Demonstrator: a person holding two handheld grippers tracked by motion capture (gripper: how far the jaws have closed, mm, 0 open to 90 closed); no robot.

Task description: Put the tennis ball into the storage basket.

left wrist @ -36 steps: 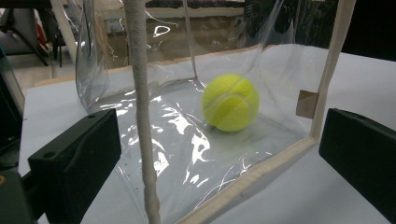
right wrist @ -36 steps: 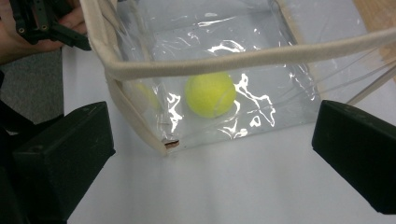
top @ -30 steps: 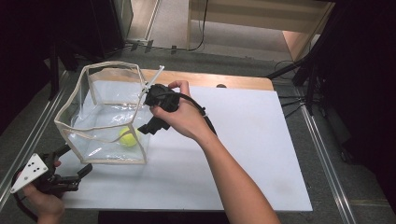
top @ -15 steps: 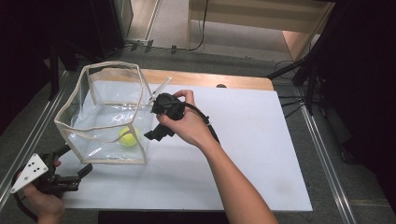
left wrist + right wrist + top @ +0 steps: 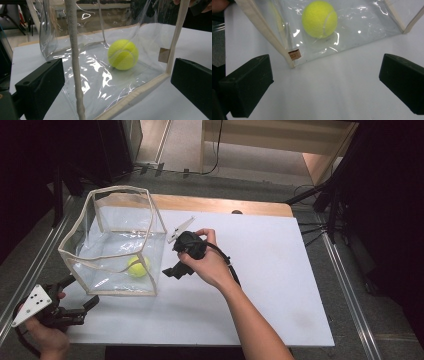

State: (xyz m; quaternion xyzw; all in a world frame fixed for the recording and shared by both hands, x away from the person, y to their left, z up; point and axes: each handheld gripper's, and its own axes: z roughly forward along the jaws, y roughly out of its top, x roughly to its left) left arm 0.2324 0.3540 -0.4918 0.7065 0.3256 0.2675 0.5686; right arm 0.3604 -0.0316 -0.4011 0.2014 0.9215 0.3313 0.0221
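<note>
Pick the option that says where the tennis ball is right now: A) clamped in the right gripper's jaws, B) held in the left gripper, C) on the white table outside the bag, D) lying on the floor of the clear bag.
D: the tennis ball rests on the bottom of the clear bag, while the right gripper and left gripper both hang open outside it.

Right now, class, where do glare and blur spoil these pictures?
Left gripper view: white glare streaks the clear plastic bag beside the yellow-green tennis ball; near black jaws blurred. Right gripper view: small glints only. High view: dark, murky surroundings.
</note>
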